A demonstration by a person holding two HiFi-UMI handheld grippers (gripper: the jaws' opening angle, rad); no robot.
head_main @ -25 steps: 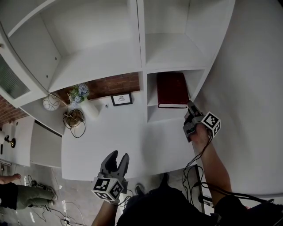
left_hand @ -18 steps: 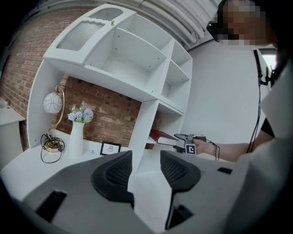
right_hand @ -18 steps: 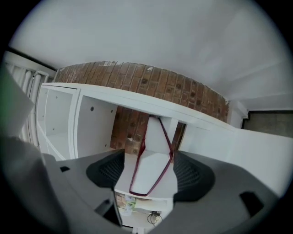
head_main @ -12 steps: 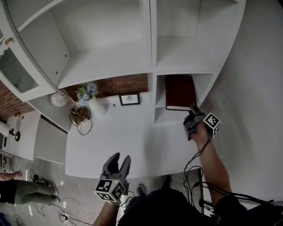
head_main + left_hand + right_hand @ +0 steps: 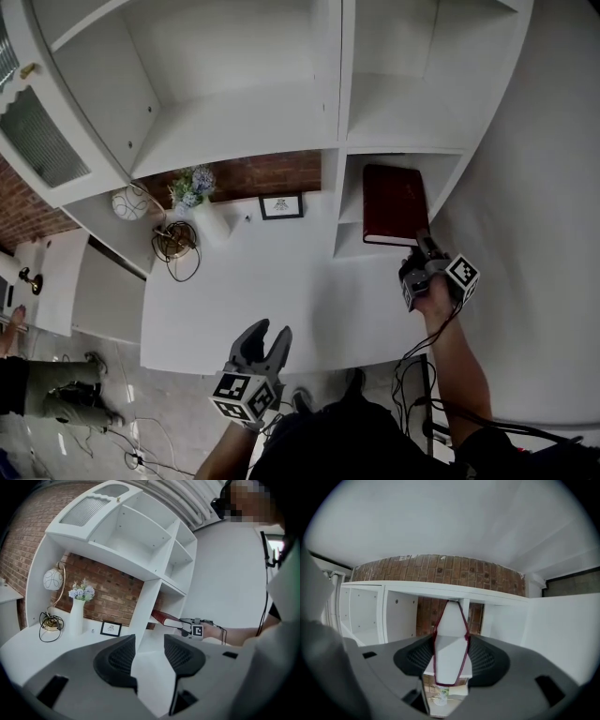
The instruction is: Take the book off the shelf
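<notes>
A dark red book (image 5: 394, 202) lies flat on the low right shelf of the white unit (image 5: 328, 112). In the head view my right gripper (image 5: 424, 246) is at the book's near right corner. In the right gripper view the book's white page edge (image 5: 450, 644) runs between the two pads, whose jaws are closing and touch both red covers. My left gripper (image 5: 267, 336) hangs open and empty over the near edge of the desk. From the left gripper view (image 5: 149, 656) the book (image 5: 164, 617) and the right gripper (image 5: 187, 623) show far off.
On the white desk top (image 5: 262, 281) stand a white vase of flowers (image 5: 202, 202), a small framed picture (image 5: 281, 205), a round ornament (image 5: 127, 202) and a coil of wire (image 5: 175, 241). A white wall (image 5: 534, 234) closes the right side. A person's legs (image 5: 28, 394) show on the floor at left.
My right gripper's jaws have narrowed onto the book's near corner. The head view has drifted, so everything sits further right. The left gripper keeps its open pose.
</notes>
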